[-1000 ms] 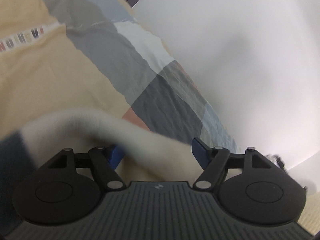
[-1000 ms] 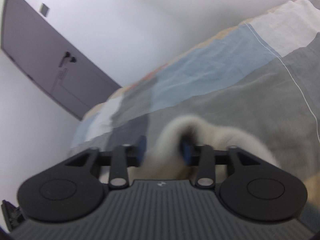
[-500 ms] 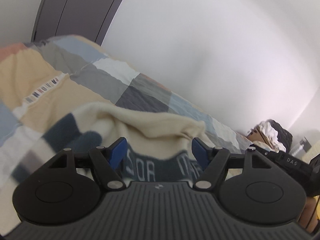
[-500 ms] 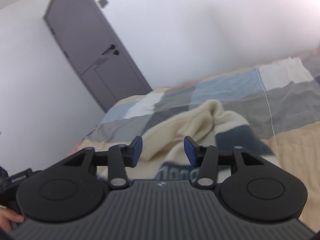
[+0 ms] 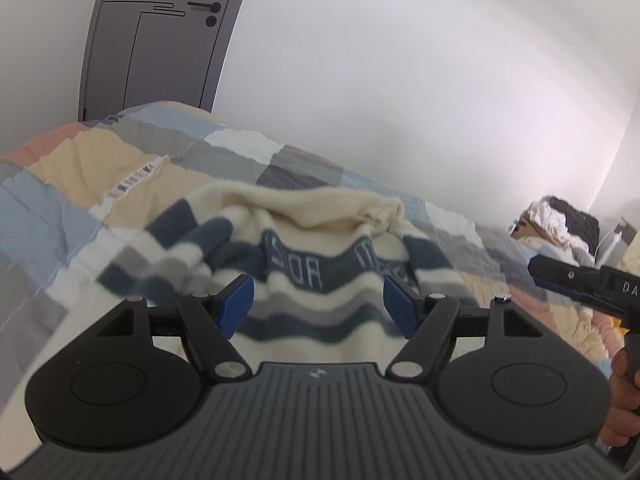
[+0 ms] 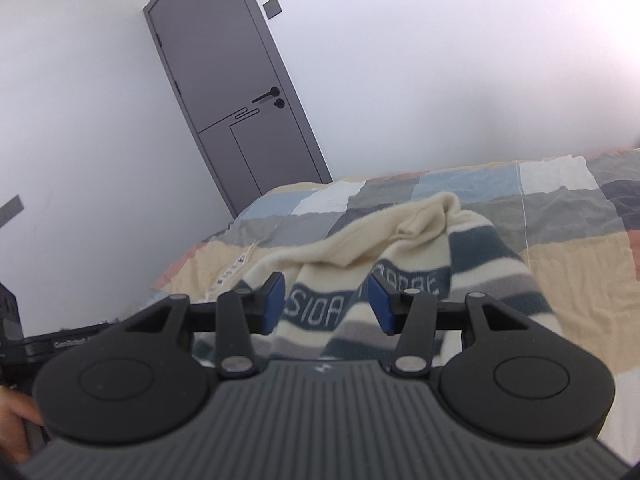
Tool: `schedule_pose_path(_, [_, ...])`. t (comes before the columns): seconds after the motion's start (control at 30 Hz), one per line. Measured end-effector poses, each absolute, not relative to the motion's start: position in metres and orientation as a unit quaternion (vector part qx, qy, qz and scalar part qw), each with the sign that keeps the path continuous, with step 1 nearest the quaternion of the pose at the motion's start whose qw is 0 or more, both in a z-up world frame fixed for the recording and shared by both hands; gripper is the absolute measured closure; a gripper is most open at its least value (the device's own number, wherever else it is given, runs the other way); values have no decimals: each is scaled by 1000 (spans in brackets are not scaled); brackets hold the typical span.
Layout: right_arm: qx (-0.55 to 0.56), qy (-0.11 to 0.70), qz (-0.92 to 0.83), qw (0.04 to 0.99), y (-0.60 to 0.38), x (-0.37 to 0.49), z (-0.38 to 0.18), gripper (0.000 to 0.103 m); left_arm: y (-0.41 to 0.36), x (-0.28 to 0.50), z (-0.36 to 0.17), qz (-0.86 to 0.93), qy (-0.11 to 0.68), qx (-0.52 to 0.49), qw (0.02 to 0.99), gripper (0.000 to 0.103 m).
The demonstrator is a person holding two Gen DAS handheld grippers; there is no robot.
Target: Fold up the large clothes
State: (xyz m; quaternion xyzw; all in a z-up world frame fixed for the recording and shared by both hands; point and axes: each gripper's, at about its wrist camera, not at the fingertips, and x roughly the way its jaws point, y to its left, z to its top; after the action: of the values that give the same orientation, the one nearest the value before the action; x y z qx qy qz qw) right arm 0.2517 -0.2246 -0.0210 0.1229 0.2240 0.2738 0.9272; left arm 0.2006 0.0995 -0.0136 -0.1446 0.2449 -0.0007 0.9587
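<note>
Tool jaws on the left tool [image 5: 316,306] stand spread wide, with nothing pinched; the striped sweater [image 5: 320,256] only shows beyond and below the blue pads. The right tool [image 6: 326,300] is also parted, more narrowly, and its pads do not press on any cloth either. Each tool pokes into the other's view at the edge of the picture, with part of a hand on its grip.

The sweater, cream with dark blue and grey bands, lies rumpled on the bed [image 5: 60,216], over a patchwork cover of beige, grey, blue and white squares. Its cream upper part is bunched into a hump and a banded sleeve trails off to the left in the left wrist view.

Judged from this, the garment is dropped on the bed and not yet folded; the step in hand looks like laying it out. The next move probably calls for taking two edges or corners and pulling the cloth flat before any fold.

Knitted letters run along one blue band: "SIOA" can be read in the right wrist view, the rest is too creased. A printed strip on the cover is unreadable. A grey door [image 6: 228,92] stands behind.
</note>
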Motion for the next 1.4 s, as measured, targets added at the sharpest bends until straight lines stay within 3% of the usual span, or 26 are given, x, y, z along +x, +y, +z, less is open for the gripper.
schedule_pose_path(0.33, [95,252,257,928,-186,262,-55,53,95,206,-56,1,278,-123,953,27])
schedule_pose_path(0.73, [77,324,220,917,-71,417,-109,55,134,252,-94,0,291,-159,943,27])
schedule_pose_path(0.97, [5,352,146,924,-22,512,-162,71,148,276,-118,1,286,-175,942,27])
schedule_pose_path(1.27, [57,261,101,958,-22,596,-164,72,169,294,-138,1,254,-207,945,27])
schedule_pose_path(1.4, [90,267,88,955,-26,629,-173,72,166,299,-142,-2,246,-196,949,27])
